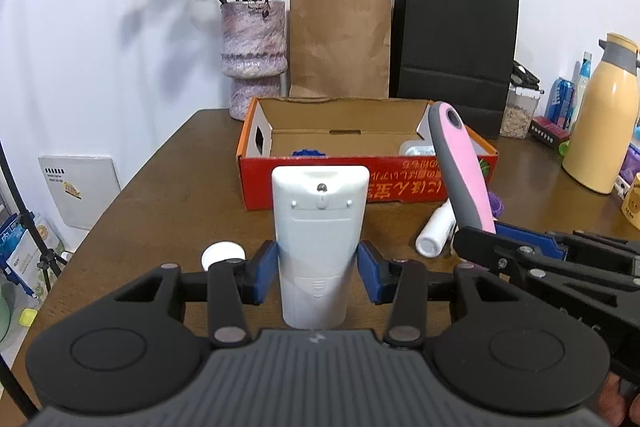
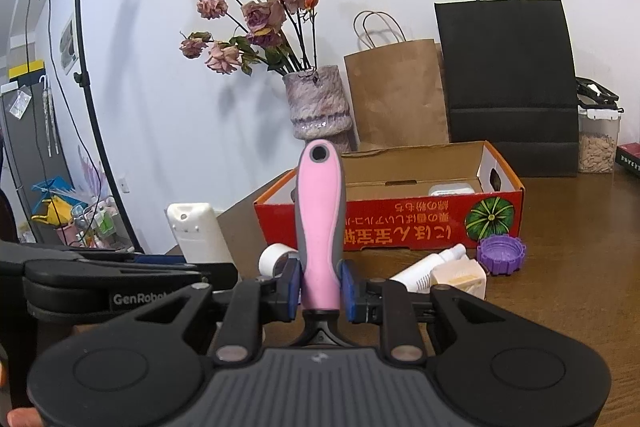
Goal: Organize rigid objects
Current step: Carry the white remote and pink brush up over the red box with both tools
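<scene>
two tools are loaded: the left tool clamps a white remote, the right tool a pink-handled tool, both above the surface. next, judging: carry toward the red box at 12 o'clock, release inside.

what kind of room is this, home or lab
Most likely a lived-in home, at a wooden table: a vase of dried roses, paper shopping bags against the wall and a yellow thermos. The light stand hints at a recording setup.
</scene>
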{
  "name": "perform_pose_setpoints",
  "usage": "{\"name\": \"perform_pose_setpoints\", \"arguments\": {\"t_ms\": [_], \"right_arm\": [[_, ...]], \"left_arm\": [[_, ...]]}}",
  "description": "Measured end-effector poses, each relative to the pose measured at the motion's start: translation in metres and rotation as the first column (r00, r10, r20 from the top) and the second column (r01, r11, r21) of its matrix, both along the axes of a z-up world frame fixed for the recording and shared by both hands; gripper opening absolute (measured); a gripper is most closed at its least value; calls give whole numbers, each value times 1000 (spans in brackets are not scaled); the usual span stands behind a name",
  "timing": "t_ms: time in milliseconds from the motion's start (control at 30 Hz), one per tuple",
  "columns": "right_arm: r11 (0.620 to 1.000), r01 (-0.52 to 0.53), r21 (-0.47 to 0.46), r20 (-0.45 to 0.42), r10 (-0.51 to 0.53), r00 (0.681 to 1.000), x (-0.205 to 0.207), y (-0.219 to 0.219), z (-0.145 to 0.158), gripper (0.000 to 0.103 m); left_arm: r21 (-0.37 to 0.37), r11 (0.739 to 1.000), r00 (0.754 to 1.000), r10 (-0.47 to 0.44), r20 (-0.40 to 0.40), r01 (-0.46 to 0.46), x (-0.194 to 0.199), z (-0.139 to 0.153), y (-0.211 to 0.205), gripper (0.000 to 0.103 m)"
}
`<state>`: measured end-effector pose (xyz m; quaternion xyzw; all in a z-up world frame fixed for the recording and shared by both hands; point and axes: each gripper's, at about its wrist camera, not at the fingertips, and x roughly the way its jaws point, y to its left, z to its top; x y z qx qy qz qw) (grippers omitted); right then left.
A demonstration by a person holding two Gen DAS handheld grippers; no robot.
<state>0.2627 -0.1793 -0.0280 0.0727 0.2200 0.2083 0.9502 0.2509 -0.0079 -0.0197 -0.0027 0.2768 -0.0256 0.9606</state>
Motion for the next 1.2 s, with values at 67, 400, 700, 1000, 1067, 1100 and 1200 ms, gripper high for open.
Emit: {"name": "perform_pose_setpoints", "arguments": {"t_ms": [67, 400, 700, 1000, 1067, 1100, 1200], "right_arm": [[1000, 2, -1, 4, -2, 1000, 2, 0, 3, 21], [1000, 24, 10, 27, -24, 999, 20, -6, 14, 21], [998, 52, 20, 51, -53, 997, 49, -12, 24, 21], [996, 76, 35, 72, -79, 994, 89, -14, 28, 21], [996, 82, 38, 77, -84, 993, 100, -14, 30, 21], [996, 84, 39, 81, -87, 993, 104, -14, 30, 21], [995, 91, 42, 94, -95, 991, 119, -14, 32, 21]], "left_arm": [[-1, 1000, 1000, 2, 10, -2, 1, 3, -1, 44], [-16, 1000, 998, 2, 61, -2, 16, 23, -8, 44], [-35, 999, 995, 8, 101, -4, 42, 37, -16, 44], [-41, 999, 990, 14, 138, -9, 79, 48, -25, 44], [-41, 999, 989, 17, 146, -11, 88, 50, -26, 44], [-41, 999, 989, 19, 149, -13, 93, 51, -27, 44], [-45, 999, 987, 27, 158, -20, 107, 53, -27, 44]]}}
